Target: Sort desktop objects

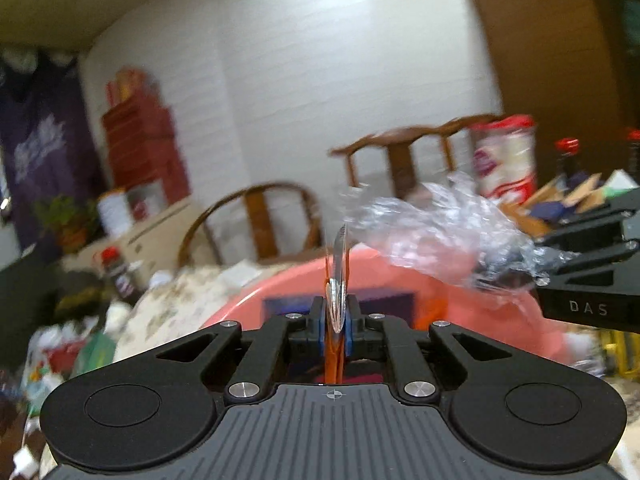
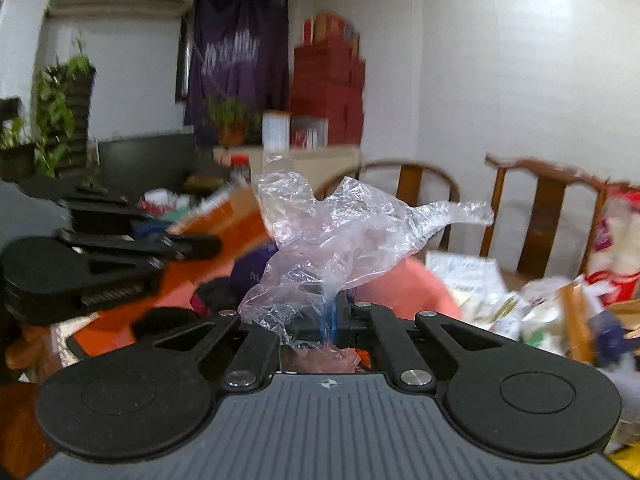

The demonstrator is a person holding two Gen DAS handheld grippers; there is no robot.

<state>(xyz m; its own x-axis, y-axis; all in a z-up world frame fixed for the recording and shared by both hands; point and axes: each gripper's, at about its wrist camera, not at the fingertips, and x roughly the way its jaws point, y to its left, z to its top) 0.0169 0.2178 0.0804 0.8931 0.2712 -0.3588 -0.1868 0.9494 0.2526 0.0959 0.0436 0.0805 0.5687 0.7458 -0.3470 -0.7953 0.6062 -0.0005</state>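
Both grippers are clamped: left gripper (image 1: 335,330) on an upright thin orange-and-silver packet (image 1: 338,280), right gripper (image 2: 334,316) on crumpled clear plastic film (image 2: 344,232), above the pink round basin (image 1: 256,296).

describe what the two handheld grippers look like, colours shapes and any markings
Both match: the left gripper and right gripper are matte black, with angular linkage arms, silver screws and two round black discs at the rear. Between the discs sits a grey ribbed body bearing a small crosshair mark. The jaws carry blue pads. Pale lettering "DAS" shows on the side of the right gripper in the left wrist view. No cables, hands or sleeves are visible.
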